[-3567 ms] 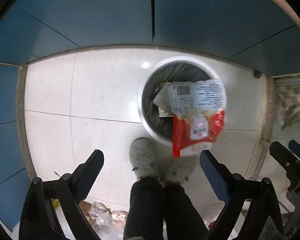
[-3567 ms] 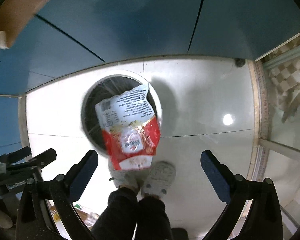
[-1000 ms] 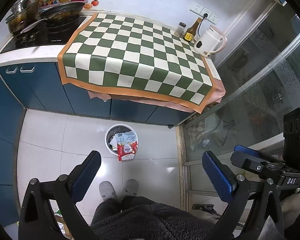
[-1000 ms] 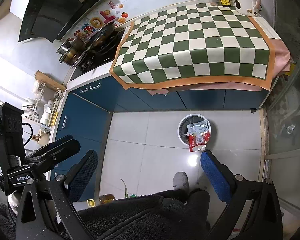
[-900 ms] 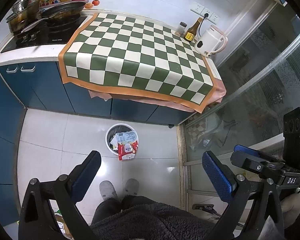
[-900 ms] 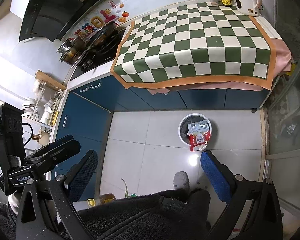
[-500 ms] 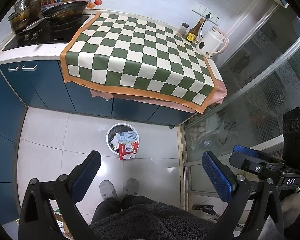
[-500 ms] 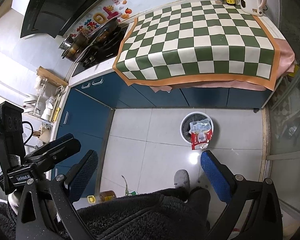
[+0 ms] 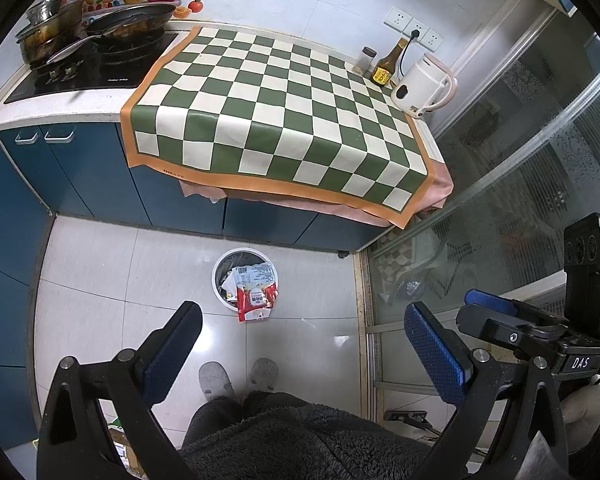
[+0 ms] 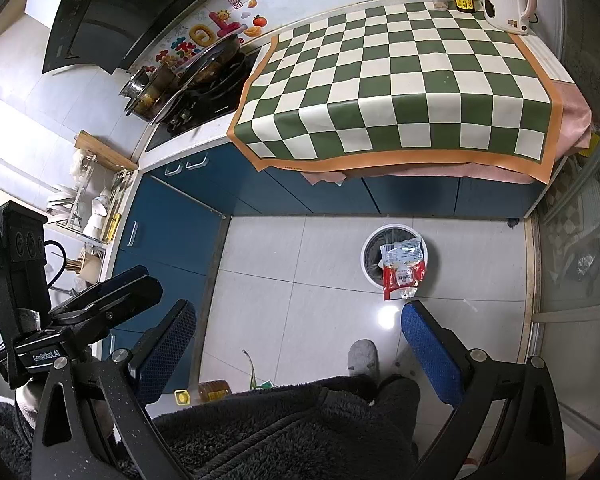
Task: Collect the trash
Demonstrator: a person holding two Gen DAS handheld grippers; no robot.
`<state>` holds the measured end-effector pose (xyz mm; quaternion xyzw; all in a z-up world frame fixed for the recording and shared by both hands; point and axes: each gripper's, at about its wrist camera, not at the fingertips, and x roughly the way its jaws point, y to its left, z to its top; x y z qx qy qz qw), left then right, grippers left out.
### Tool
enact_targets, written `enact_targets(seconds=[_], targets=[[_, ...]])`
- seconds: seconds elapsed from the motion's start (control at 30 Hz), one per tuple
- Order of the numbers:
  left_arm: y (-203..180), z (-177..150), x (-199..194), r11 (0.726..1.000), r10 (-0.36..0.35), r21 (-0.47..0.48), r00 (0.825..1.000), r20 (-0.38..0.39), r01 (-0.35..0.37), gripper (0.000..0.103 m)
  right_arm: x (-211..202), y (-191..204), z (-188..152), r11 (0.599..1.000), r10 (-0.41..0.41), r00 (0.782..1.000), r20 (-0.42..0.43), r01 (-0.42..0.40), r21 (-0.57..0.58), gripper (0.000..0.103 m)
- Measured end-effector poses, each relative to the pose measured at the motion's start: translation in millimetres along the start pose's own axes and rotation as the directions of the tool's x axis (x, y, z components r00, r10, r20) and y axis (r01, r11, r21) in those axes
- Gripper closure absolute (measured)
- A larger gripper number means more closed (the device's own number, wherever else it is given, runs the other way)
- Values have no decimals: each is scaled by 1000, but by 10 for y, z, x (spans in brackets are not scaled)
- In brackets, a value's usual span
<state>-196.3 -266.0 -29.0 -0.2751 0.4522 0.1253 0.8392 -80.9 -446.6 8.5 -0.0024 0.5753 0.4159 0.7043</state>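
Note:
A round white trash bin [image 9: 219, 278] stands on the tiled floor below the counter; it also shows in the right wrist view [image 10: 367, 262]. A red and white snack wrapper [image 9: 254, 291] hangs over the bin's near rim, seen too in the right wrist view [image 10: 402, 267]. My left gripper [image 9: 302, 346] is open and empty, high above the floor. My right gripper [image 10: 296, 344] is open and empty, equally high. Each gripper shows at the edge of the other's view.
A green checkered cloth [image 9: 276, 108] covers the counter, with a kettle [image 9: 422, 86], a sauce bottle [image 9: 386, 68] and a stove with pans [image 9: 100, 40]. Blue cabinets [image 10: 172, 240] line the floor. A glass sliding door [image 9: 520, 184] is at right. Loose trash [image 10: 216, 390] lies by my feet.
Both grippers have risen from just above the bin to well above counter height. The wrapper, then close under the grippers, now rests on the bin's rim. In the last second the views drift slightly.

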Motion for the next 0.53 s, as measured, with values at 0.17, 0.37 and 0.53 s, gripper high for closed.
enact_targets(seconds=[0.17, 0.37, 0.53], targets=[[9, -3, -6, 1000, -1, 0, 1000, -1, 1, 0, 0, -2, -3, 1000, 1, 1000, 0, -1, 0, 0], [9, -3, -9, 1000, 0, 0, 1000, 0, 0, 0, 0, 4, -5, 1000, 0, 1000, 1, 0, -1, 0], [-3, 37, -32, 1000, 3, -8, 1000, 7, -3, 0, 2, 9, -9, 1000, 2, 1000, 2, -2, 2, 0]])
